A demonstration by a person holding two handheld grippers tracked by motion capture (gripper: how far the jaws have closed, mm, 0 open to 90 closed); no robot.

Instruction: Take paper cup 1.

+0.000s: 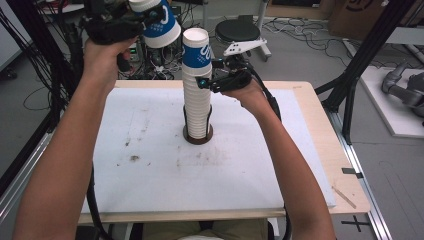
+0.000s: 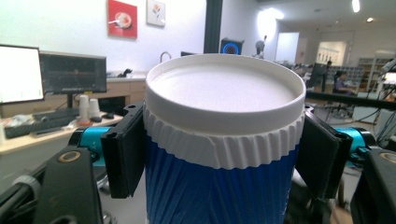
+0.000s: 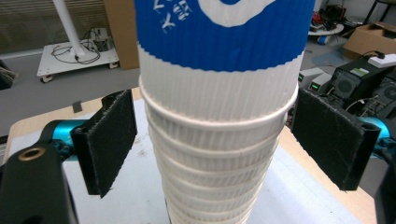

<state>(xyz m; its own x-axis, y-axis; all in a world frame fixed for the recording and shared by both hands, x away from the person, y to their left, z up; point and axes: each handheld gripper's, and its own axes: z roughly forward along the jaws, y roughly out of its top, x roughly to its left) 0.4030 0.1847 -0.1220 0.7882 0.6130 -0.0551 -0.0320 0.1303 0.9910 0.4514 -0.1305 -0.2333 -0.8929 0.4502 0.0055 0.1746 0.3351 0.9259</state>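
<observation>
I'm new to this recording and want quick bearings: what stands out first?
A tall stack of paper cups rises from a holder at the table's middle. The right hand-held gripper straddles it near the top, jaws open. The left hand-held gripper holds one blue-and-white cup up at far left.

One cup lifted off, the stack standing in its holder

You have a blue-and-white ribbed paper cup (image 1: 159, 22) held up and tilted, well apart from the stack and to its left in the high view; it hangs upside down, its flat white base (image 2: 224, 88) facing the left gripper view. Your stack of nested cups (image 1: 196, 85) stands upright, mouths down, in a dark round holder (image 1: 198, 137) mid-table, its top cup blue-banded (image 3: 219, 32).
</observation>
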